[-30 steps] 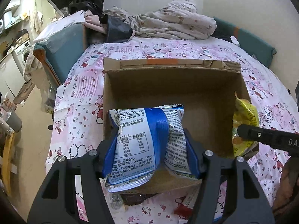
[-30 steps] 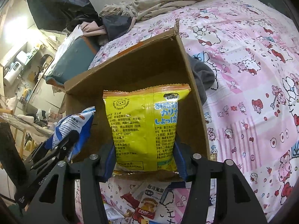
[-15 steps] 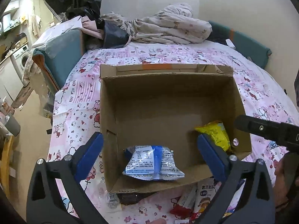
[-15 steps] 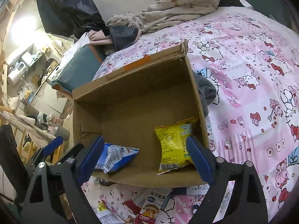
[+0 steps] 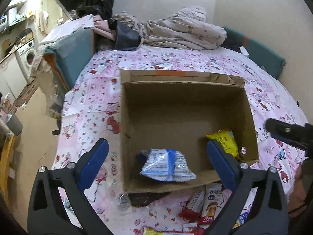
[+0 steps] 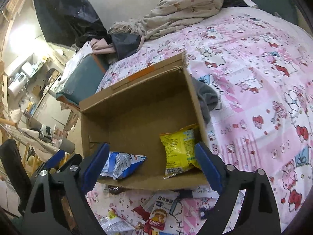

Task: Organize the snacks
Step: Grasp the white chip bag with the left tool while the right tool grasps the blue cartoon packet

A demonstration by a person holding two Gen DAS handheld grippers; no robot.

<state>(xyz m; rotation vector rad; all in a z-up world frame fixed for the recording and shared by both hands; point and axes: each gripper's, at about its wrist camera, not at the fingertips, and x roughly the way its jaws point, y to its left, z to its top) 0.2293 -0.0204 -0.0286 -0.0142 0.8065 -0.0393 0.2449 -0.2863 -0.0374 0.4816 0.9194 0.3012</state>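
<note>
Left gripper [image 5: 156,163]: jaws spread wide, nothing between the blue pads [image 5: 93,164], touching nothing. It hangs above the near edge of the cardboard box [image 5: 182,96].

Right gripper [image 6: 151,165]: same, fully spread, empty, blue pads [image 6: 207,168] clear of everything. It hovers over the box's [image 6: 137,105] near wall. Its black tip also shows at the right edge of the left wrist view [image 5: 287,133].

Blue-and-white snack bag [image 5: 168,165] lies flat on the box floor, near-left corner by the front wall; in the right wrist view [image 6: 122,163] it is partly hidden behind the left pad.

Yellow snack bag [image 6: 181,148] lies in the box's near-right corner, leaning against the right wall; in the left wrist view [image 5: 225,141] only its top half shows behind the pad. The two bags are apart, with bare cardboard between them.

Outside the box, on the pink cartoon-print bedsheet [image 6: 254,68] just in front of the near wall: loose snack packets, including a white-and-red pack marked "FOOD" [image 6: 159,215] [image 5: 211,203] and a crinkled clear wrapper [image 5: 122,201]. A dark brown packet [image 5: 144,198] pokes out from under the box's front edge.

Grey cloth [image 6: 207,99] touches the box's right wall from outside. Rumpled blanket [image 5: 185,31] at the far end of the bed.
</note>
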